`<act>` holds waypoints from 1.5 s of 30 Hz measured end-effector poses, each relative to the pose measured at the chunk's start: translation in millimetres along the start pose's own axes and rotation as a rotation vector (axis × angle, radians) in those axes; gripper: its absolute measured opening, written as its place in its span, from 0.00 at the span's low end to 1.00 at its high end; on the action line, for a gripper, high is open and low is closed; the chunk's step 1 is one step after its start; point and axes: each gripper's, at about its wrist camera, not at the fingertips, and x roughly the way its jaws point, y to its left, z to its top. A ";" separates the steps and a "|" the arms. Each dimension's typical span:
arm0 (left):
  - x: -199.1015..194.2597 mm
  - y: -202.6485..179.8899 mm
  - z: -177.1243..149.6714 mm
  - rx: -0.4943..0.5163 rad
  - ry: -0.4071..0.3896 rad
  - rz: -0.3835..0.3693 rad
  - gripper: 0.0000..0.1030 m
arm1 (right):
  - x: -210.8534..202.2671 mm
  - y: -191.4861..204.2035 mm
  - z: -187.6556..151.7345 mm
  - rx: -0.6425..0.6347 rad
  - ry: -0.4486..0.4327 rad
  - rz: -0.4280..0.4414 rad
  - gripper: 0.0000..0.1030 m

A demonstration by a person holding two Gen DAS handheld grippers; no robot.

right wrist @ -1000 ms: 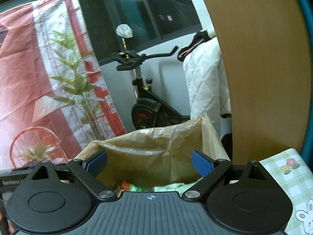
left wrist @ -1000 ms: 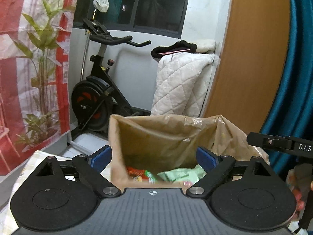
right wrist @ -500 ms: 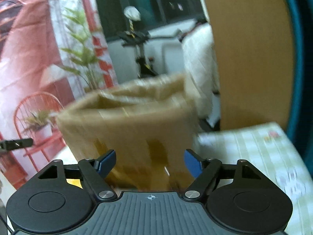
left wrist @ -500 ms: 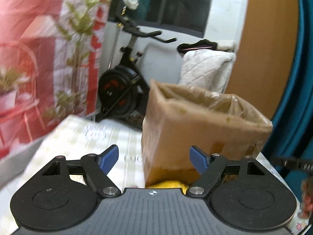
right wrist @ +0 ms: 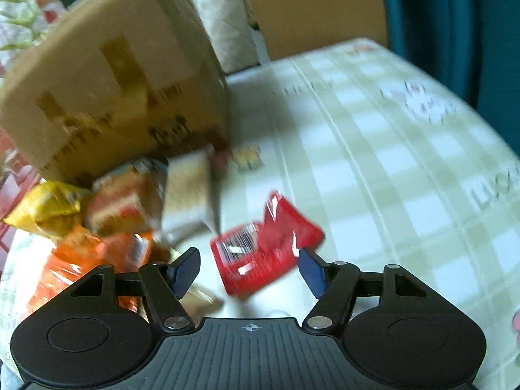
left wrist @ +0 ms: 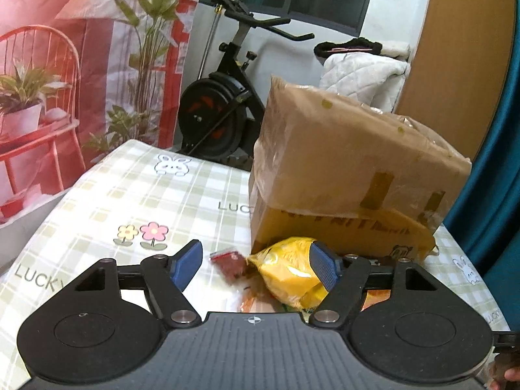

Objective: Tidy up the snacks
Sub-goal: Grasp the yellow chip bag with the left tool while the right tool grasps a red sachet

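Snacks: glossy red packet [right wrist: 266, 247] between closing right gripper [right wrist: 248, 268] jaws; yellow bag [left wrist: 289, 273] crinkled.

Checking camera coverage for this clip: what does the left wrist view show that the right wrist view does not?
Left wrist only: the exercise bike, the red backdrop, a small red sachet and the left gripper, closing, its right finger against the yellow packet.
Right wrist only: the red packet, orange packets and the right gripper, closing around the red packet.
Both: the box, the yellow packet and the checked tablecloth.
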 end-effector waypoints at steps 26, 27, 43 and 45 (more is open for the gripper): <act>-0.9 8.5 -27.7 -0.038 0.048 0.033 0.67 | 39.7 38.4 4.8 -0.297 -0.135 -0.131 0.41; -1.2 8.8 -27.1 -0.041 0.047 0.030 0.67 | 37.7 36.6 5.5 -0.284 -0.140 -0.125 0.39; 30.7 -19.2 -0.6 0.011 0.044 -0.089 0.74 | 30.5 23.5 8.0 -0.215 -0.127 -0.069 0.34; 34.0 -18.2 0.2 -0.003 0.050 -0.096 0.74 | 33.0 22.9 5.4 -0.214 -0.134 -0.065 0.36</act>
